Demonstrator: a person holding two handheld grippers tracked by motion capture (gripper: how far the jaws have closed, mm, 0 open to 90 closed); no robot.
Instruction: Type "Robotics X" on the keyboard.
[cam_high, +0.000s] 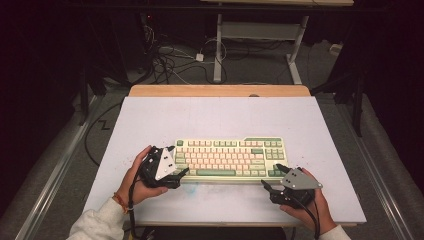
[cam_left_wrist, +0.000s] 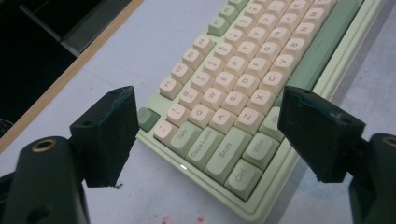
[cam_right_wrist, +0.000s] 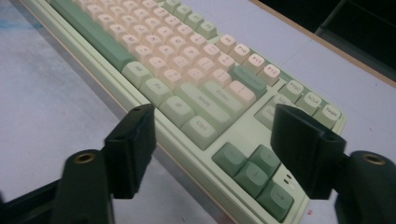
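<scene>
Straddling the two near corners of the keyboard (cam_high: 229, 160), which lies mid-table on the white board (cam_high: 150, 120), the left gripper (cam_left_wrist: 201, 135) and right gripper (cam_right_wrist: 212, 147) stand wide open, gripping nothing. This looks like the approach to a two-handed lift; next, both should close squarely on the case edges.

Left gripper (cam_left_wrist: 205, 135) open astride keyboard (cam_left_wrist: 233, 93) corner.

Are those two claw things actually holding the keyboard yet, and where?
No. Both the left gripper and right gripper stand open around the keyboard's two near corners without clamping it.
</scene>
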